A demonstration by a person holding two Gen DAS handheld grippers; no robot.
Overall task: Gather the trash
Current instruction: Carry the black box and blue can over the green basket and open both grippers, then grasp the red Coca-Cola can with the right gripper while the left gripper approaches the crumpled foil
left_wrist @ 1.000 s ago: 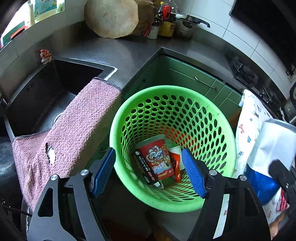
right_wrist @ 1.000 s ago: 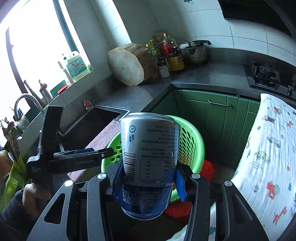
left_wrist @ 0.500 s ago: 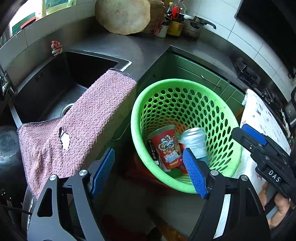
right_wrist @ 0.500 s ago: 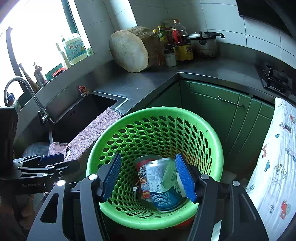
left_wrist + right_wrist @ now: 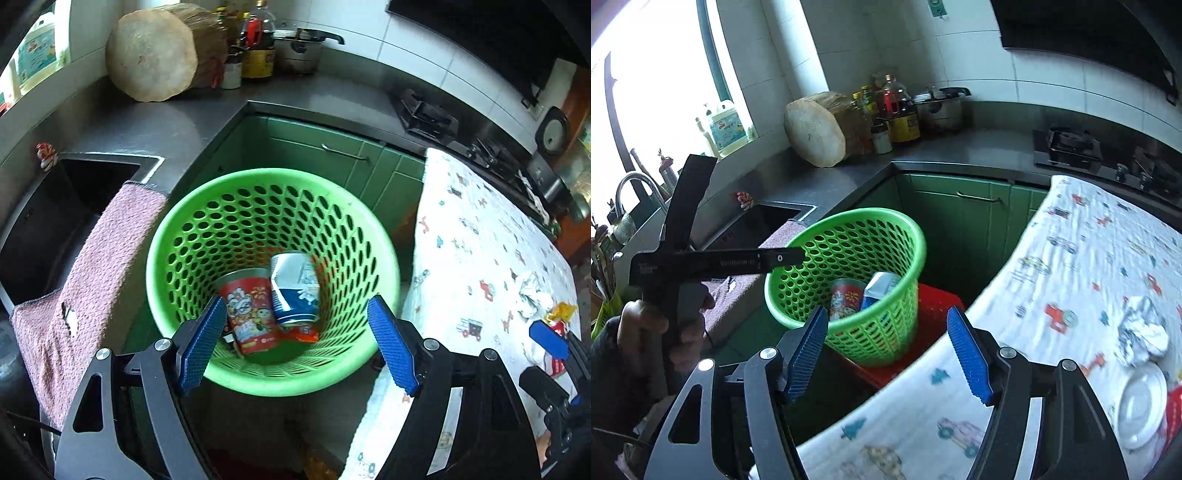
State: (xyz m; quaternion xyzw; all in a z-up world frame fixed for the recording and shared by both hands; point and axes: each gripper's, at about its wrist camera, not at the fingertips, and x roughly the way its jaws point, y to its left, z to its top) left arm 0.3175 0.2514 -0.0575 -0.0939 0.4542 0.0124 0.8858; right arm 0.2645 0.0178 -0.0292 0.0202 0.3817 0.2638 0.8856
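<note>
**Can is in the basket; risks now sit with the next pickup**

Both pairs of jaws are wide and hold nothing. The right gripper (image 5: 888,354) has just been opening further, and nothing sits between its pads; the left gripper (image 5: 297,343) has also just been opening, likewise empty.

The dented blue-and-white can (image 5: 293,290) lies in the green basket (image 5: 384,236), leaning against the red printed cup (image 5: 249,310). The basket stands on a red stool (image 5: 936,321), just beside the desk (image 5: 1071,258) with its printed cloth.

Trash left on the desk, as I judge it: a crumpled foil ball (image 5: 1143,330) near a white dish (image 5: 1141,406), and a small red-and-yellow wrapper (image 5: 559,314) by the desk's edge.

Possible failures from here:
- Foil ball is light and springy. Jaws closing off-centre could squirt it sideways, off the desk or onto the dish.
- The cloth is loose. Pads dragging low could pinch fabric along with the trash and tug the dish.
- The basket looks perched on the stool. A knock from either gripper on the rim could tip it.
- Both grippers work close together over the basket; they could collide.
</note>
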